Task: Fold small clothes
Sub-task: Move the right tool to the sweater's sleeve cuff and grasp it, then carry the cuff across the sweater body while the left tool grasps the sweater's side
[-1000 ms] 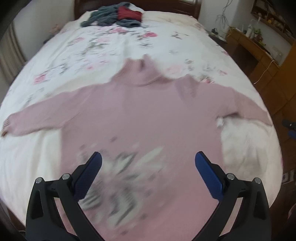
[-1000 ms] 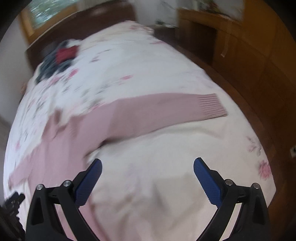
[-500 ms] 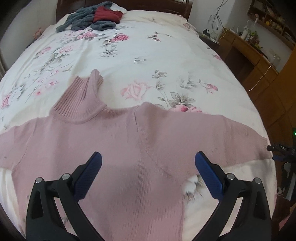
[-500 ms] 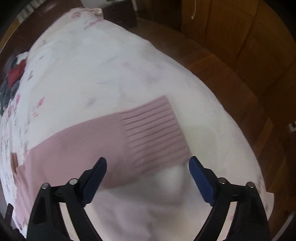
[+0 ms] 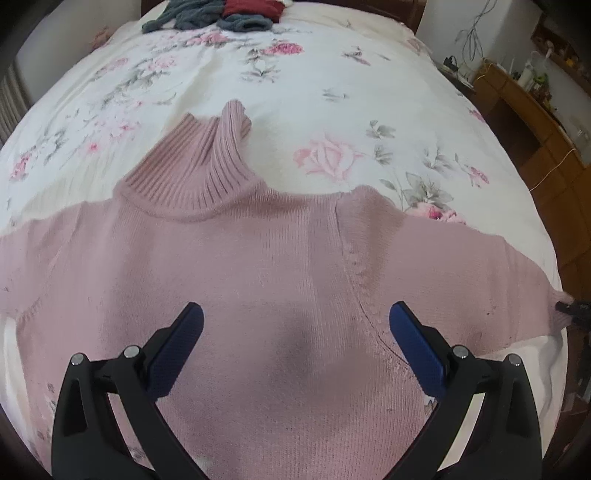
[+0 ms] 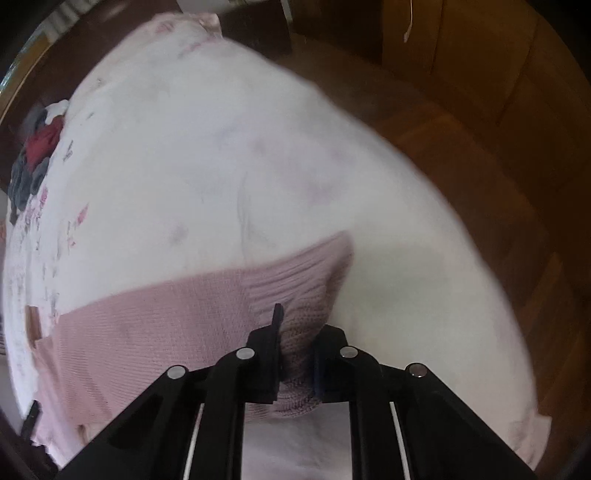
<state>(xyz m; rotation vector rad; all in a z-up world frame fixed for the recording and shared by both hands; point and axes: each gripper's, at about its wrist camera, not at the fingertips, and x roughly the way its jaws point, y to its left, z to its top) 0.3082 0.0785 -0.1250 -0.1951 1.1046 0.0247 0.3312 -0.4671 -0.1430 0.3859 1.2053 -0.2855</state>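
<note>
Pink turtleneck sweater [image 5: 280, 280] — lying flat and face up on the floral bedspread [image 5: 332, 85], both sleeves spreading outward to the sides, ribbed collar [image 5: 199, 162] pointing toward the head of the bed. Left gripper [image 5: 295, 332] is hovering over the chest of the sweater with its blue-padded fingers [image 5: 177, 350] spread wide apart, gripping nothing. Right gripper [image 6: 295, 350] is sitting at the end of the sweater's right sleeve, near the bed's edge, its fingers drawn together and pinching the ribbed cuff [image 6: 306, 291]; knit fabric is bunching up between them. This view is blurred, so finer detail of the cuff cannot be made out. Pile of dark grey and red clothes [image 5: 221, 14] — resting at the far end of the bed, well apart from the sweater. Wooden furniture [image 5: 524, 110] is standing along the wall beside the bed, with small items on top too small to identify.
</note>
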